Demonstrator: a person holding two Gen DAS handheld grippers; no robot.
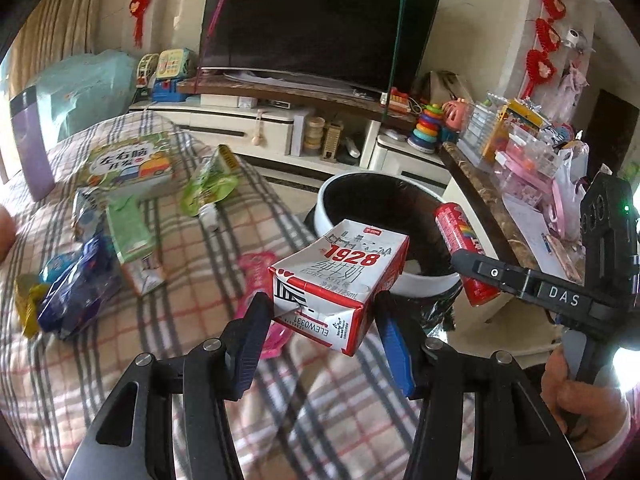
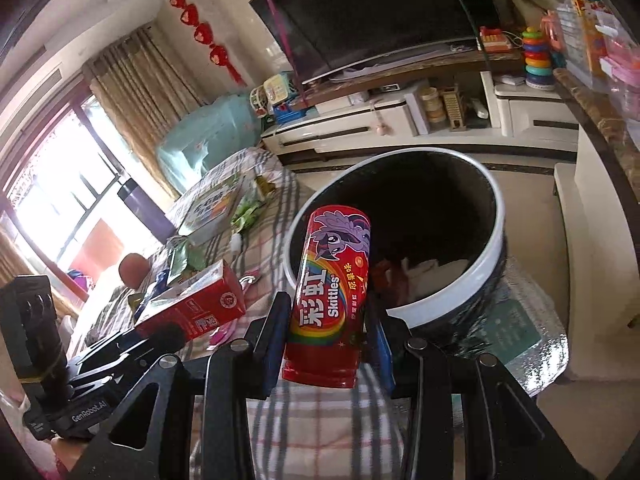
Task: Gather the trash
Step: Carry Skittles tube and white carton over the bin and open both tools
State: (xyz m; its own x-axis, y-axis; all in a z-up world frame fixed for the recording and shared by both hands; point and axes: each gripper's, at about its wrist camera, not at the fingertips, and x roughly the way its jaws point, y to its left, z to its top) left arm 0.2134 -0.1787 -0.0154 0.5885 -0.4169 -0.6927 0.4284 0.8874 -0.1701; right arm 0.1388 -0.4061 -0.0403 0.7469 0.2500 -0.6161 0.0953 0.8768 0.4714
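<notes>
**A:** Left wrist view: what does the left gripper (image 1: 324,316) carry?

**B:** A dented red-and-white milk carton (image 1: 340,280), pinched between the two jaws and raised above the plaid-covered table (image 1: 192,264), just in front of the white-rimmed trash bin (image 1: 424,280). At right, the right gripper (image 1: 464,260) shows side-on with a red Skittles tube (image 1: 466,252) against it, at the bin's edge; a hand (image 1: 576,396) grips its handle.

**A:** And what lies on the table?

**B:** More litter: a green pouch (image 1: 208,184), a blue wrapper (image 1: 80,284), a pink packet (image 1: 256,276), beside a children's book (image 1: 128,164).

**A:** Right wrist view?

**B:** The right gripper (image 2: 328,340) has its jaws clamped on the lower half of the Skittles tube (image 2: 332,296), which stands nearly upright, its top overlapping the rim of the bin (image 2: 460,292). The bin has a dark inside, with crumpled white and red scraps at the bottom. At left, the milk carton (image 2: 200,304) sits in the left gripper (image 2: 168,336), over the table (image 2: 264,248); from here I cannot tell how those jaws stand.
</notes>
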